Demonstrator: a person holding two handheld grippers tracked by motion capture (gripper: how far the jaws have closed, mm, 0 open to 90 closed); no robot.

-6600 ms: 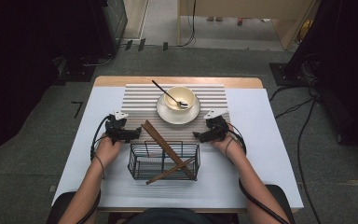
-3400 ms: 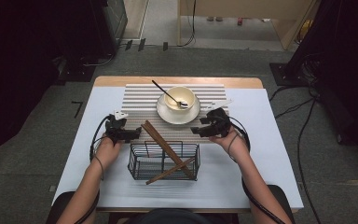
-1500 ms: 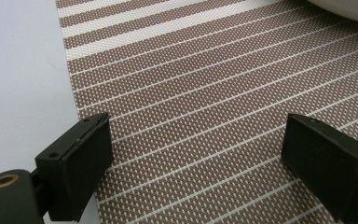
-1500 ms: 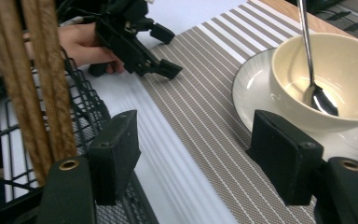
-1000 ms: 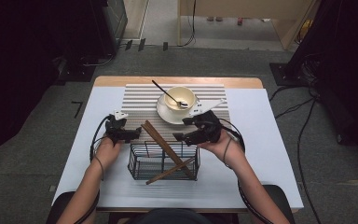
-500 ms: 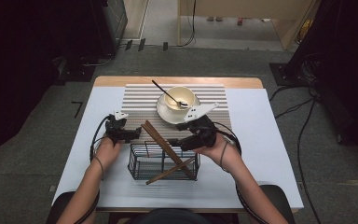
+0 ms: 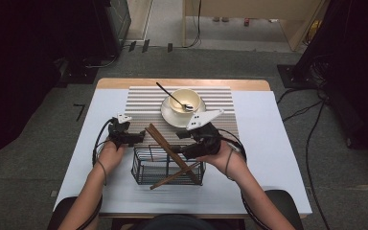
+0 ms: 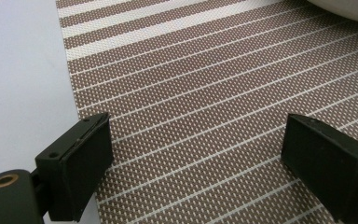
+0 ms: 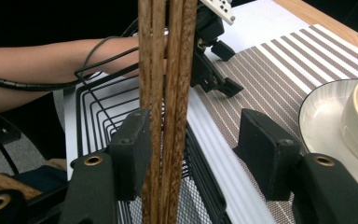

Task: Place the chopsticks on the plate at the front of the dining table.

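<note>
Right gripper (image 7: 186, 143) sitting at the far right rim of the black wire basket (image 7: 143, 168), fingers (image 9: 131, 154) spread wide around the wooden chopsticks (image 9: 165, 93), not clamping. Chopsticks leaning out of the basket toward far left, one more stick (image 7: 175, 176) poking out the near side. Left gripper (image 7: 135, 138) resting at the left edge of the brown striped placemat (image 8: 205, 93), fingers (image 8: 81, 163) wide, holding nothing. Cream bowl (image 7: 188, 99) on its saucer (image 7: 170, 114) far on the placemat, spoon (image 7: 172, 97) lying in it. Everything sitting on the white worktop (image 7: 268, 143).
</note>
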